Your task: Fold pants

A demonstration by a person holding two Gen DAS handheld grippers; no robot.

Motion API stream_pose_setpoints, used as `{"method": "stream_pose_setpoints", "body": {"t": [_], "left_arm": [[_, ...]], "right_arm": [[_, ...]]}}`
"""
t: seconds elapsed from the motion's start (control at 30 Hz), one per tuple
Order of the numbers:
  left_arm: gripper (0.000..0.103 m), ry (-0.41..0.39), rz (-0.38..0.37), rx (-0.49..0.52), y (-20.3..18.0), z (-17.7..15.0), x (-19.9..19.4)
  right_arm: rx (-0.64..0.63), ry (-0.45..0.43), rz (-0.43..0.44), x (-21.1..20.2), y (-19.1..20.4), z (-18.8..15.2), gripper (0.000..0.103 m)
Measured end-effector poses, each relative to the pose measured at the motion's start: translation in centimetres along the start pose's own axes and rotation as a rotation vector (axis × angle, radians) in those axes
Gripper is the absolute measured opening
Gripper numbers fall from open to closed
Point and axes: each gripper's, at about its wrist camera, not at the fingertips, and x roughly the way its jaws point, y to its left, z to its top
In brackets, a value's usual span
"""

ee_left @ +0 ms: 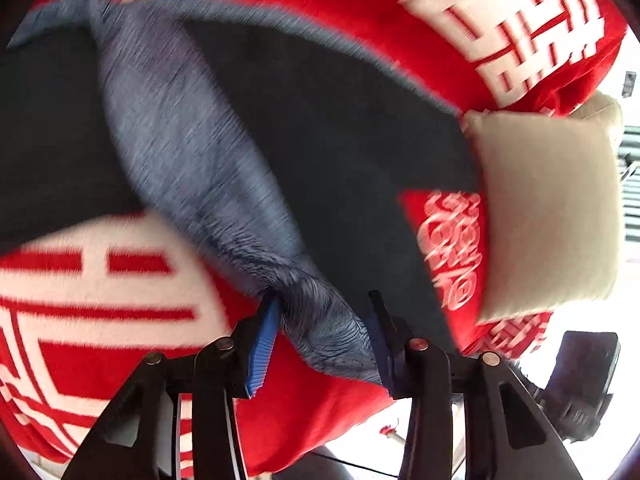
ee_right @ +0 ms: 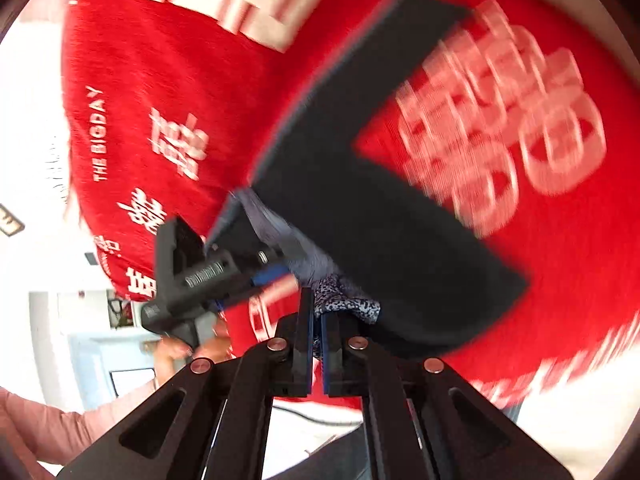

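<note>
The pants (ee_left: pixel 320 168) are dark navy outside with a fleecy blue-grey lining, spread over a red bedspread (ee_left: pixel 100 320). In the left wrist view the lining bunches between the blue pads (ee_left: pixel 262 350) of my left gripper (ee_left: pixel 324 336), whose jaws stand well apart with the fabric touching both. In the right wrist view the pants (ee_right: pixel 380 216) run up and away in two legs. My right gripper (ee_right: pixel 318 344) is shut on a fold of the waist edge. The left gripper (ee_right: pixel 208 276) shows there too, at the same edge of the pants, just left of mine.
A cream pillow (ee_left: pixel 548 208) lies at the right on the bedspread, touching the pants' edge. The bedspread (ee_right: pixel 168 92) carries large white characters. A person's hand and pink sleeve (ee_right: pixel 60 420) show at lower left. Both views are motion-blurred.
</note>
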Motion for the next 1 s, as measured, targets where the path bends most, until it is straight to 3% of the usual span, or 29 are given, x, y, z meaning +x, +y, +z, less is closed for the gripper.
{"method": "stream_pose_setpoints", "body": {"t": [0.17,0.3,0.4,0.43,0.47,0.5,0.67,0.83,0.87,0.9,0.93,1.0], "left_arm": [[0.045,-0.133,-0.009,0.039,-4.6,5.2,-2.5],[0.045,-0.246,0.103,0.065,-6.7,10.1,-4.6],[0.047,-0.299,0.205,0.091,-7.0,11.5,-6.0],[0.052,-0.308,0.246,0.098,-6.8,11.7,-6.2],[0.066,-0.317,0.303,0.102,-6.4,11.5,-6.3],[0.07,-0.324,0.346,0.104,-5.9,11.3,-6.2],[0.07,-0.259,0.475,0.049,-2.0,10.8,-4.3],[0.07,-0.227,0.595,0.019,0.4,10.2,-1.8],[0.07,-0.221,0.601,0.015,0.5,10.1,-1.4],[0.07,-0.216,0.603,0.009,0.7,10.1,-1.1],[0.07,-0.211,0.607,0.003,0.8,10.2,-0.6],[0.07,-0.203,0.61,-0.005,0.9,10.5,0.0]], "right_arm": [[-0.116,-0.038,-0.034,-1.7,2.8,9.0,0.003],[-0.191,-0.086,-0.129,-2.0,3.2,17.3,0.003],[-0.211,-0.105,-0.2,-1.3,2.6,21.8,0.003],[-0.217,-0.1,-0.234,-0.6,2.2,23.3,0.003],[-0.222,-0.091,-0.259,-0.1,1.6,24.3,0.003],[-0.226,-0.068,-0.294,1.0,1.0,25.5,0.003],[-0.304,0.006,-0.466,5.4,-0.9,27.8,0.003],[-0.196,0.046,-0.476,5.9,-2.9,29.3,0.007],[-0.185,0.037,-0.47,5.4,-2.8,29.3,0.013],[-0.184,0.02,-0.501,4.9,-2.5,29.2,0.053],[-0.186,-0.008,-0.557,4.1,-2.1,29.2,0.077],[-0.168,-0.066,-0.49,2.4,-1.3,28.7,0.077]]}}
